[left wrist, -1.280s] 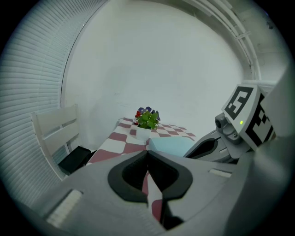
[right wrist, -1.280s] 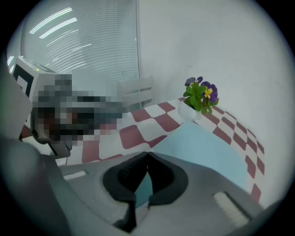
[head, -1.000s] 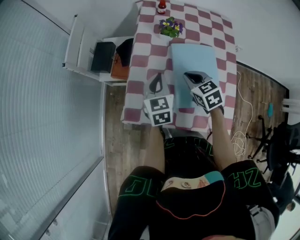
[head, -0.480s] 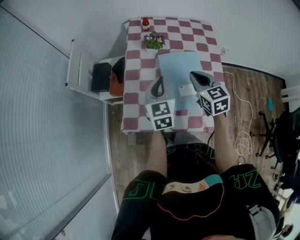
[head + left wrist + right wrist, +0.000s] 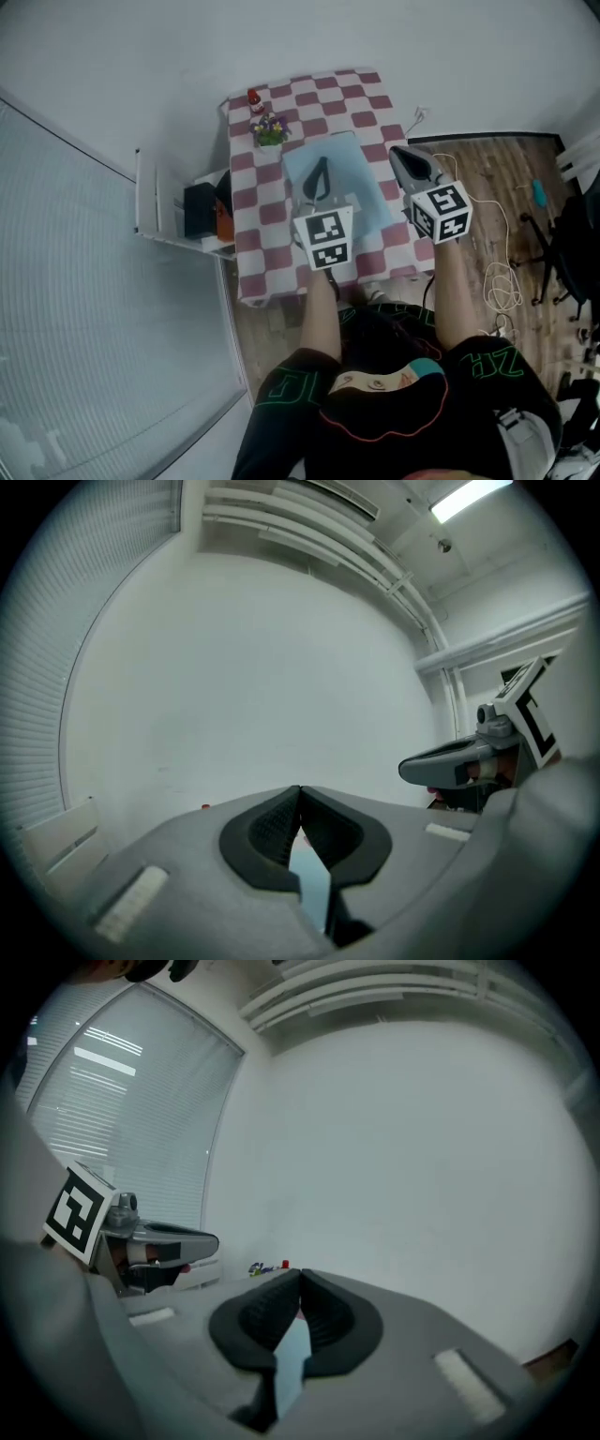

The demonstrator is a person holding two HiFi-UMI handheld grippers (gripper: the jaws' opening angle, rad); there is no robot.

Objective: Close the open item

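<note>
A flat light blue item (image 5: 345,187) lies on the red-and-white checked table (image 5: 258,253); I cannot tell whether it is open. My left gripper (image 5: 321,165) hangs over its left part, jaws shut and empty. My right gripper (image 5: 396,152) is held over the table's right edge, beside the blue item, and is also shut and empty. In the left gripper view the pads (image 5: 277,823) meet at the tip, with a sliver of light blue behind them. The right gripper view shows its pads (image 5: 323,1314) pressed together the same way. Both gripper views look mostly at the white wall.
A small pot of flowers (image 5: 269,128) and a red bottle (image 5: 253,98) stand at the table's far end. Left of the table is a white shelf unit (image 5: 148,202) with a black box (image 5: 199,208). A cable (image 5: 502,272) lies on the wooden floor at the right, near a black chair (image 5: 572,239).
The head view has pulled back and swung, so the table looks smaller and farther. Both grippers have lifted away from the blue item, and the right one now sits off its right side.
</note>
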